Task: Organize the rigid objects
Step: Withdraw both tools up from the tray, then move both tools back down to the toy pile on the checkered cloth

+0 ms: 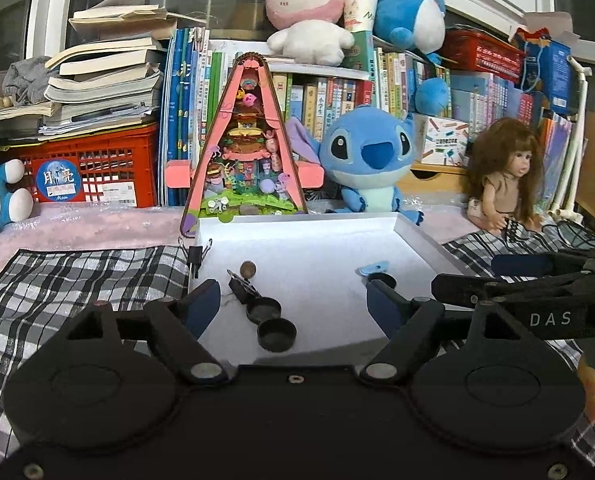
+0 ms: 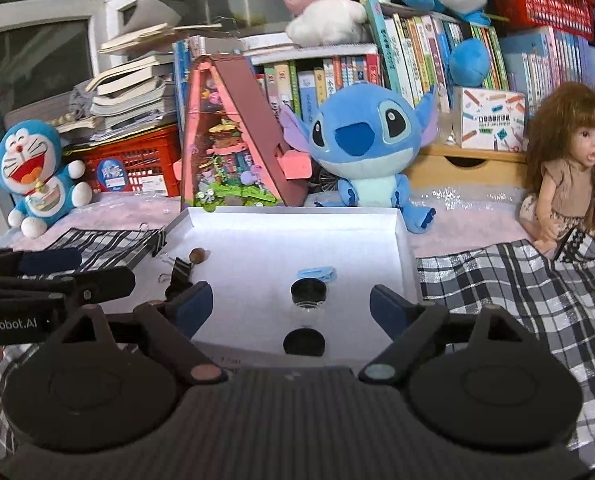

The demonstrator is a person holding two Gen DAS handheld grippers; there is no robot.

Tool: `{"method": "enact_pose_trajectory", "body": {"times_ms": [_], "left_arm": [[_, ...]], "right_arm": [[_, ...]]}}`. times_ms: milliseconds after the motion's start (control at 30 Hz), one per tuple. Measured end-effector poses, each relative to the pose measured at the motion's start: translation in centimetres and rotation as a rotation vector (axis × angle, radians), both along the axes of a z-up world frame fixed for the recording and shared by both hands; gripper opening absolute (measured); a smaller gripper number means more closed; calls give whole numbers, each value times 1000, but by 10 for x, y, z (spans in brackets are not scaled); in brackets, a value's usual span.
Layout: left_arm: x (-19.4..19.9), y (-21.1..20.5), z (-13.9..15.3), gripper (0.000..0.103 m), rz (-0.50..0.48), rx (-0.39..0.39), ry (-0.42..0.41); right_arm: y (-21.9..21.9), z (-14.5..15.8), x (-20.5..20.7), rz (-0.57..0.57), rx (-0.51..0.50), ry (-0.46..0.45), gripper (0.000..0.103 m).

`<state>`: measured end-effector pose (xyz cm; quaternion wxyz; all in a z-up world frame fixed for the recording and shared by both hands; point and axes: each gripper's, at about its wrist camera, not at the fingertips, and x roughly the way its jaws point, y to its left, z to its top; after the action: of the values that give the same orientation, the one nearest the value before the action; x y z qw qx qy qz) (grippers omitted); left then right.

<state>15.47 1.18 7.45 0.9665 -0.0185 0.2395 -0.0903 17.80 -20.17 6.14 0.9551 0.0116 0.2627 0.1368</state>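
White tray (image 1: 417, 236), shallow, raised rim, lying on the checked cloth (image 1: 77, 276) before both of our hands; it holds every small rigid item we list. We carry the left gripper (image 1: 293, 300) with jaws wide and nothing between the pads, and the right gripper (image 2: 291, 304) likewise wide and empty. Neither touches an item. Relation governing the next move, as we judge it: the pieces lie ahead of and below both claws, inside the tray, and split by side. Nearest the left claw, just beyond its fingertips and slightly left of centre, sit two round black caps (image 1: 271, 322), open sides up, touching one another in a short row that runs away from us toward a black binder clip (image 1: 241, 286); that clip's long axis slants up-left, so a grasp across it would want a rolled wrist. A small brown bead (image 1: 247, 269) lies just past it. A second binder clip (image 1: 195, 254) is pinched on the tray's left rim. Nearest the right claw, in the right wrist view, a black round lid (image 2: 303, 342) lies close below the fingers, a black-topped clear jar (image 2: 308, 293) stands upright beyond it on nearly the same line, and a pale blue clip (image 2: 317, 273) lies flat just behind the jar. We judge the right hand better placed for jar and lid, the left for caps and clip. All items look hard, small, dark and light; the round ones may roll or skid if nudged.
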Motion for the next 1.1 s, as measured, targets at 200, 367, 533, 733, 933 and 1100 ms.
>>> {"method": "enact_pose_trajectory", "body": {"times_ms": [200,367,533,733,933,1100], "left_arm": [[-16,0,-4,80,-12,-3,5],[-30,1,-8,81,-27,-1,5],[-43,-1,-12,81,-39,27,3],[-56,-1,-21,82,-51,27,17],[-69,-1,-32,82,-43,44,23],[-74,3,-41,82,-36,29,50]], "right_arm": [[1,-4,-17,27,-24,-15,93],[-2,-7,-24,31,-21,-15,95],[-5,-10,-35,37,-22,-21,95],[-5,-13,-49,59,-51,-35,96],[-2,-20,-61,85,-84,-40,98],[-3,-28,-67,93,-99,-29,98]]}}
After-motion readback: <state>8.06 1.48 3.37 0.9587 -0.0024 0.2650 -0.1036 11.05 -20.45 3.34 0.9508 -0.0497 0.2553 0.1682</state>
